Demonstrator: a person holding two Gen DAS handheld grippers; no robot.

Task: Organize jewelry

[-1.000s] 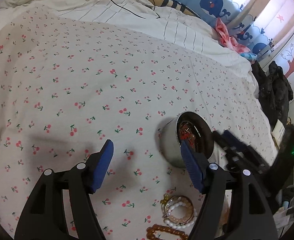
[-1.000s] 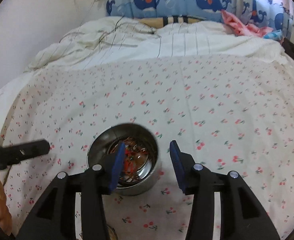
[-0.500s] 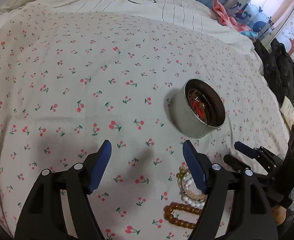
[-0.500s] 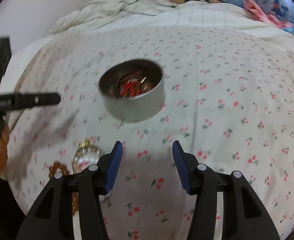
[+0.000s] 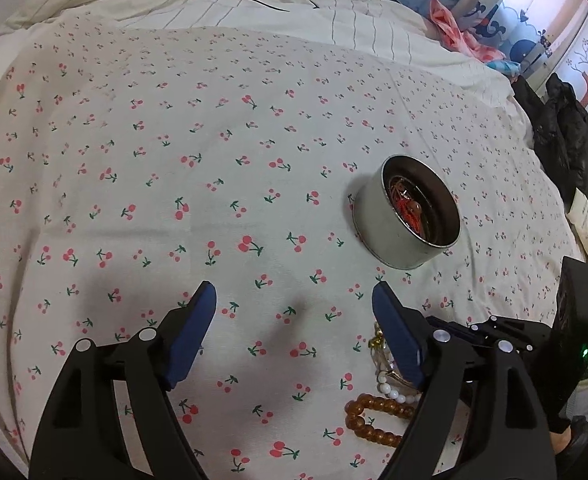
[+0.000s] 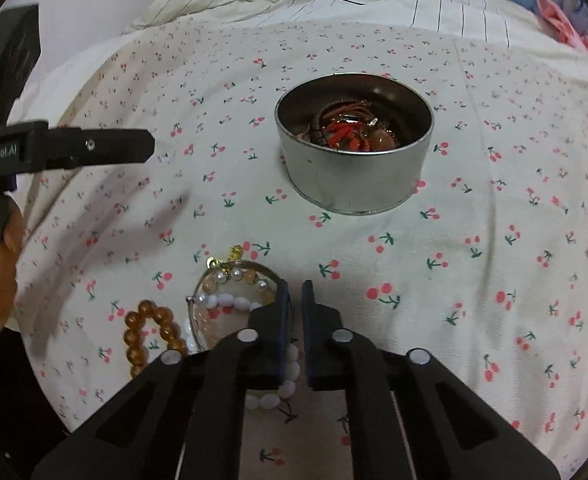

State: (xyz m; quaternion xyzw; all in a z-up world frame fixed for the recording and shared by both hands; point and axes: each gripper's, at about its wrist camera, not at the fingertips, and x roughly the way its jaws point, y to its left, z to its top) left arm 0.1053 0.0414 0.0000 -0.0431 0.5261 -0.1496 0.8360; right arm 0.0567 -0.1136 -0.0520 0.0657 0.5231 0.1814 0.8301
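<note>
Right gripper (image 6: 296, 294) nearly closed, pads a sliver apart at the clear bangle (image 6: 230, 300) rim; can't tell if it has a hold; left gripper (image 5: 294, 312) wide open, empty, hovering over the bed (image 5: 174, 140). Risk: thin rim slips out, or the white bead bracelet (image 6: 234, 303) and amber bead bracelet (image 6: 150, 336) snag and drag along. Bangle lies flat near the bed's edge; no real long axis, gold charm toward the tin (image 6: 354, 176); tin upright, mouth up.
</note>
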